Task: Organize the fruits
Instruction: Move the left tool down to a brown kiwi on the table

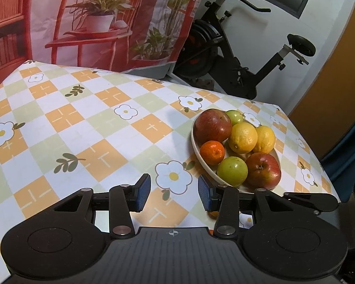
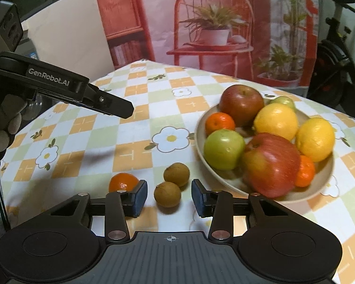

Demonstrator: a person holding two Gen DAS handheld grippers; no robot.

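A cream bowl point(image 2: 324, 184) on the checked tablecloth holds red apples point(image 2: 272, 163), green apples point(image 2: 223, 149), lemons point(image 2: 275, 120) and mandarins point(image 2: 220, 123). It also shows in the left wrist view point(image 1: 197, 151). Two brown kiwis point(image 2: 167, 194) point(image 2: 176, 174) and a loose mandarin point(image 2: 123, 181) lie on the cloth left of the bowl. My right gripper point(image 2: 169, 197) is open, with the near kiwi between its fingers. My left gripper point(image 1: 174, 193) is open and empty, above the cloth just left of the bowl; it also shows from the side in the right wrist view point(image 2: 116, 106).
A printed backdrop point(image 1: 106, 23) with a red chair and plants hangs behind the table. An exercise bike point(image 1: 236, 54) stands beyond the far right table edge. The table's right edge point(image 1: 319, 156) runs close to the bowl.
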